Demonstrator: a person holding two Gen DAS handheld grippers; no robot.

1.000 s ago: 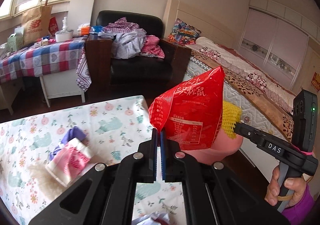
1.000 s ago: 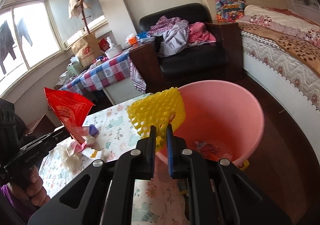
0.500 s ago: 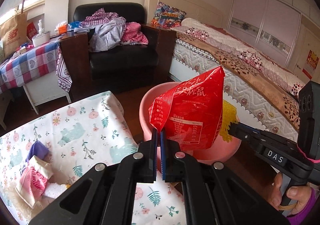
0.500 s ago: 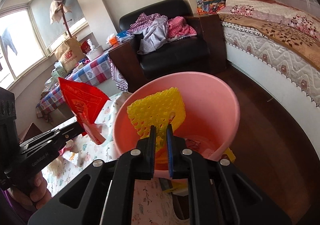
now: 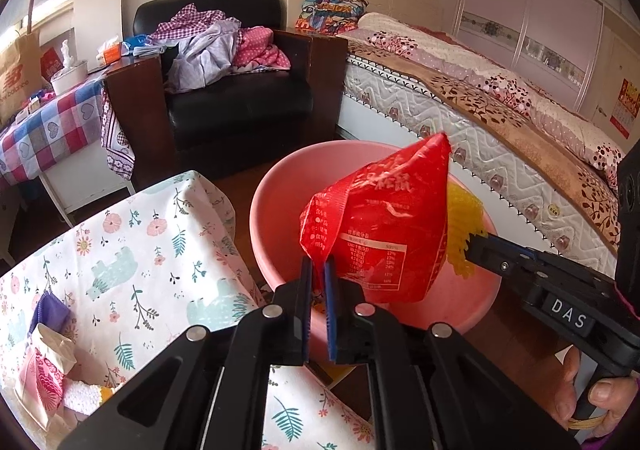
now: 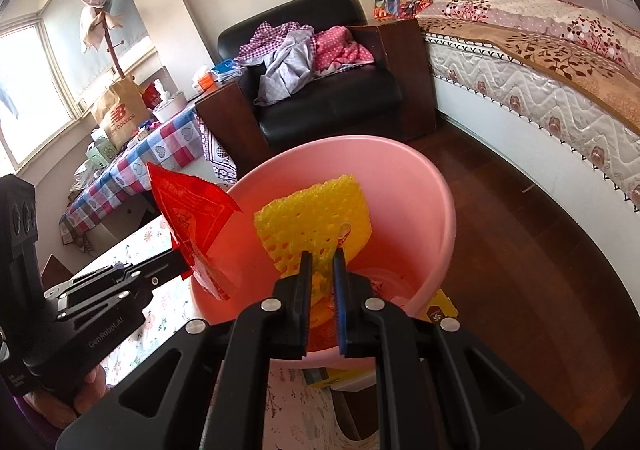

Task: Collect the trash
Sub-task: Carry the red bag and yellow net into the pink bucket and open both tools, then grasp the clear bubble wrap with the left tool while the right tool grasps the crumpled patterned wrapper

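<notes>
Two pieces of trash hang over the pink bucket [image 6: 404,186]: the left gripper [image 5: 318,270], jaws just easing apart, pinches the red wrapper [image 5: 384,226] (nearer the rim); the right gripper [image 6: 322,262] clamps the yellow foam net [image 6: 316,218] directly above the opening.

Black armchair [image 5: 240,106] heaped with clothes [image 5: 224,46] sitting far beyond the fingers, bed [image 5: 500,122] stretching along their right, checkered tablecloth [image 5: 48,130] lying off to their far left, brown paper bag [image 6: 120,114] standing by the window [image 6: 32,90]
</notes>
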